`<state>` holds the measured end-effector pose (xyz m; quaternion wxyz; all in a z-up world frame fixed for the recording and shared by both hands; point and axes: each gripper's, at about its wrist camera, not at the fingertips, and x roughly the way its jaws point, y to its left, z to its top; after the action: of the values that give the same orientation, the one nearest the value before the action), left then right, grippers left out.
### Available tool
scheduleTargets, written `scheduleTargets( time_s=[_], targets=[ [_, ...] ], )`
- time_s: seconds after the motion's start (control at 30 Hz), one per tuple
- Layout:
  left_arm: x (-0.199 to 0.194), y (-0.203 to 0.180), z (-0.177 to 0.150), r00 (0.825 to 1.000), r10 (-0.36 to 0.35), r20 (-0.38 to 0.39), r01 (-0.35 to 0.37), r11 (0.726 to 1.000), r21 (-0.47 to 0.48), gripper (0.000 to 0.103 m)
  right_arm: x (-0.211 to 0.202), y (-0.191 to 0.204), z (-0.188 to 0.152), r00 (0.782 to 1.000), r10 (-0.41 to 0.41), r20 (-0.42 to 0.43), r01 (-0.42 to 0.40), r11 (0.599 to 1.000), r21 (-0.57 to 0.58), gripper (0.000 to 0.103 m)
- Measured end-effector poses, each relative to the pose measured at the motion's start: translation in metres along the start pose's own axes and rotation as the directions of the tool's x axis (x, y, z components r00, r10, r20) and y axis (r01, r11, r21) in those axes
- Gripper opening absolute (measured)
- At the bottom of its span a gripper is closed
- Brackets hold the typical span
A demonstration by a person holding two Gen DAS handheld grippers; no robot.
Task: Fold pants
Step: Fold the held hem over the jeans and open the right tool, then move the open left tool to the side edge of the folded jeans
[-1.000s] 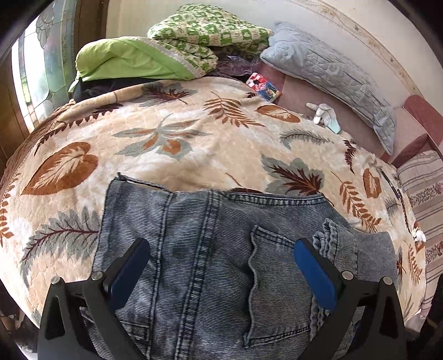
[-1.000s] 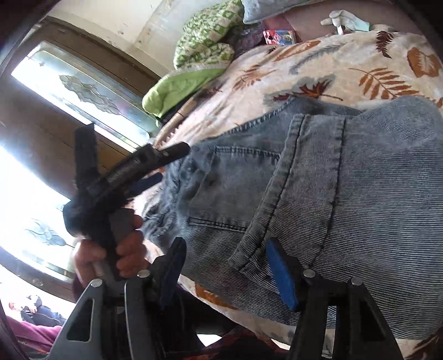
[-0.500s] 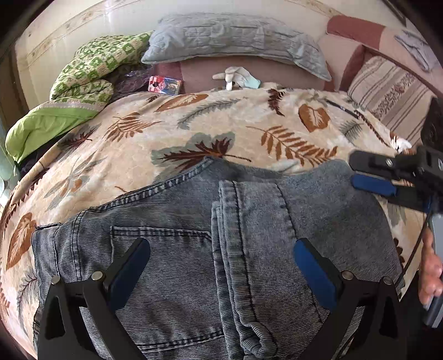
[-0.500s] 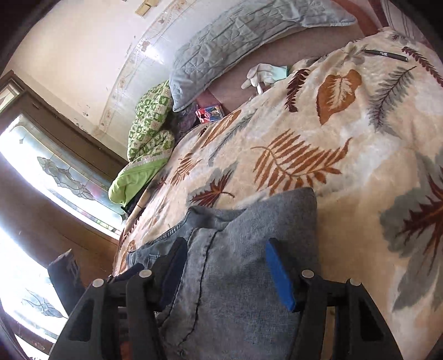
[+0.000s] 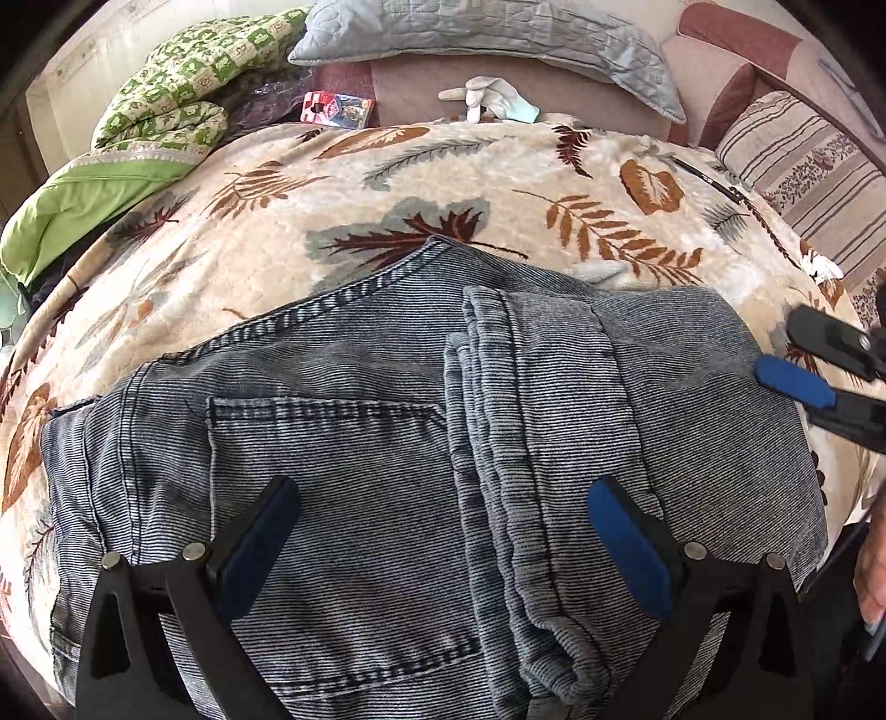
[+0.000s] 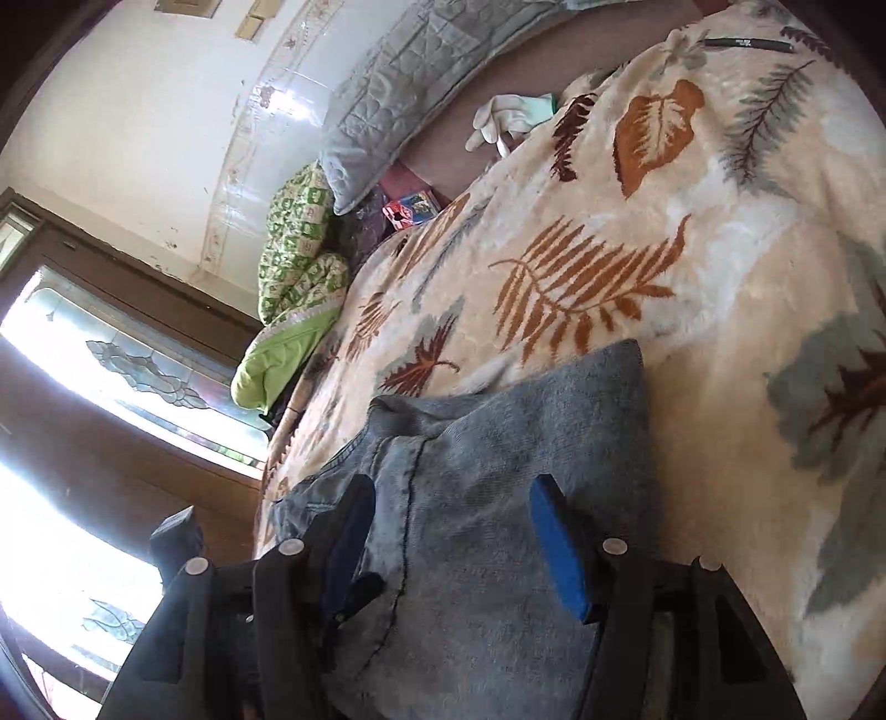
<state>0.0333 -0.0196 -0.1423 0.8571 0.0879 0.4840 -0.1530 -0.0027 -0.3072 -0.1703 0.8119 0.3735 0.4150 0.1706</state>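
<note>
Nearest the left wrist camera, the left gripper (image 5: 443,559) hangs over the pants (image 5: 354,459) with its jaws spread wide and nothing between the blue pads, one pad over the back pocket (image 5: 326,448), the other over the folded-over leg. The pants, grey-blue denim, lie folded on the bed's leaf-print blanket (image 5: 476,183), the waistband toward the window side and a thick doubled hem running down the middle of the bundle. At the pants' far right edge the right gripper (image 5: 814,371) shows from the side, low beside the denim; a bit of the hand holding it appears at the frame edge below. In the right wrist view the right gripper (image 6: 448,537) has its jaws wide apart too, empty, poised over the folded end of the pants (image 6: 487,443), with a dark part of the other tool near the window. Beyond the pants the blanket stretches bare to the head of the bed, where a white glove (image 5: 487,99), a small colourful packet (image 5: 338,108), a green patterned quilt (image 5: 183,94) and a long grey pillow (image 5: 482,33) lie.
</note>
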Motion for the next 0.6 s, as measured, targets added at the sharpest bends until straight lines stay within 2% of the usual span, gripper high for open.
scheduleTargets(
  time_s=[0.1, 0.17, 0.23, 0.3, 0.37, 0.47, 0.6],
  targets=[
    [0.001, 0.007, -0.002, 1.000, -0.004, -0.016, 0.004, 1.000, -0.028, 0.103, -0.015, 0.003, -0.022, 0.999, 0.050, -0.019, -0.050, 0.999, 0.019, 0.062],
    [0.005, 0.004, -0.005, 1.000, 0.012, -0.028, -0.013, 1.000, -0.008, 0.103, -0.016, -0.001, -0.039, 0.996, 0.077, -0.050, -0.074, 0.996, 0.043, 0.062],
    [0.005, -0.002, -0.008, 0.999, 0.045, -0.017, -0.045, 0.999, 0.026, 0.103, -0.008, -0.012, -0.053, 0.995, 0.021, -0.098, -0.015, 0.998, 0.063, 0.062],
    [0.001, -0.002, -0.008, 0.999, 0.046, -0.009, -0.045, 0.999, 0.030, 0.103, -0.010, -0.016, -0.058, 0.997, 0.037, -0.070, -0.033, 0.997, 0.065, 0.061],
    [-0.005, 0.003, -0.008, 1.000, 0.022, -0.002, -0.022, 1.000, 0.007, 0.103, -0.014, -0.012, -0.055, 0.996, 0.035, -0.080, -0.029, 0.997, 0.076, 0.061],
    [-0.022, 0.017, -0.009, 0.999, -0.003, 0.045, 0.005, 0.999, -0.039, 0.103, -0.023, -0.007, -0.058, 0.995, 0.085, -0.047, -0.083, 0.996, 0.042, 0.061],
    [-0.053, 0.048, -0.013, 0.988, 0.052, 0.145, -0.035, 0.992, -0.118, 0.103, -0.025, -0.002, -0.059, 0.992, 0.124, -0.019, -0.124, 0.992, -0.002, 0.061]
  ],
)
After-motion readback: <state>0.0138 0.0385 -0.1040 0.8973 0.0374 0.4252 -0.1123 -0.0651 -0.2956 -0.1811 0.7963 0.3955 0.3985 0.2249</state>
